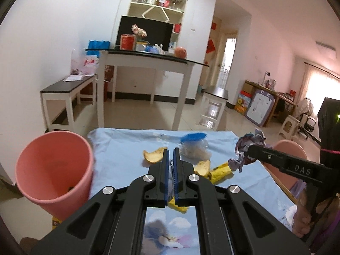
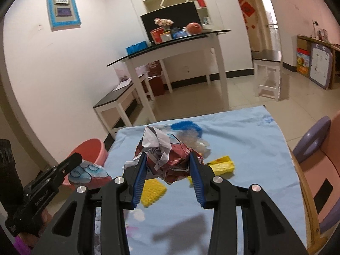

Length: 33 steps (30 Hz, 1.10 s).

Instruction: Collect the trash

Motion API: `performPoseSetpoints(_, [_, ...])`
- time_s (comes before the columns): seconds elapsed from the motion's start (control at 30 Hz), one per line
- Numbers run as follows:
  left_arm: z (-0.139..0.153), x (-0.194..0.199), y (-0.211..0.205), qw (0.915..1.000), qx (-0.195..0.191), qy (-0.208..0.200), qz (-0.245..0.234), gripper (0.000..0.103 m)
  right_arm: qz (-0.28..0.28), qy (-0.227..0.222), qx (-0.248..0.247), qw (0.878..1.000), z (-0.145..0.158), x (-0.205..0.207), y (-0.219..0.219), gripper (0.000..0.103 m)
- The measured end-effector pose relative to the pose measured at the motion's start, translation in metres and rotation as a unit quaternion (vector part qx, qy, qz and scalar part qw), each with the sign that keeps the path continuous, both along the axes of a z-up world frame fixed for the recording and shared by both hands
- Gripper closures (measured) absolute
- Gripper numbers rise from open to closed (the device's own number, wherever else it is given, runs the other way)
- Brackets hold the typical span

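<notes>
The bin (image 1: 55, 167) is salmon pink. The tablecloth (image 2: 244, 148) is pale blue with cartoon cloud prints. The crumpled wrapper (image 2: 167, 157) is dark red and white. The peels (image 1: 154, 154) are yellow-orange, the packet (image 2: 223, 165) bright yellow, the brush (image 1: 194, 137) blue. Both grippers are black with blue pads (image 2: 139, 176).

Both wrist views looking forward and slightly down over a blue-clothed table (image 1: 131, 140), close above it; sharing the table (image 2: 244, 131) and far shelf wall.

Probably a home living room, television (image 1: 144, 31), wall shelves (image 1: 157, 2), tiled floor (image 1: 191, 110)
</notes>
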State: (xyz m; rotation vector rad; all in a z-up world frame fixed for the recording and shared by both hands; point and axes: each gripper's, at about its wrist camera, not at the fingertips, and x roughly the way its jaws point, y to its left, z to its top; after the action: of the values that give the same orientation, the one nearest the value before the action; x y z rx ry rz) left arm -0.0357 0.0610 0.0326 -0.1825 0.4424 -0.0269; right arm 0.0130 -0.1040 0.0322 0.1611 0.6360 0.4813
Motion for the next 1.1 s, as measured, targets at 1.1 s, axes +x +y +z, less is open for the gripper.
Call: performPoseSetpoints(1.1, [-0.015, -0.062, 0.149, 0.9780, -0.017, -0.006, 0.208, 0.100, 0.193, 0.020, 0.011, 0.981, -0.003, 0.027, 0.183, 0.064])
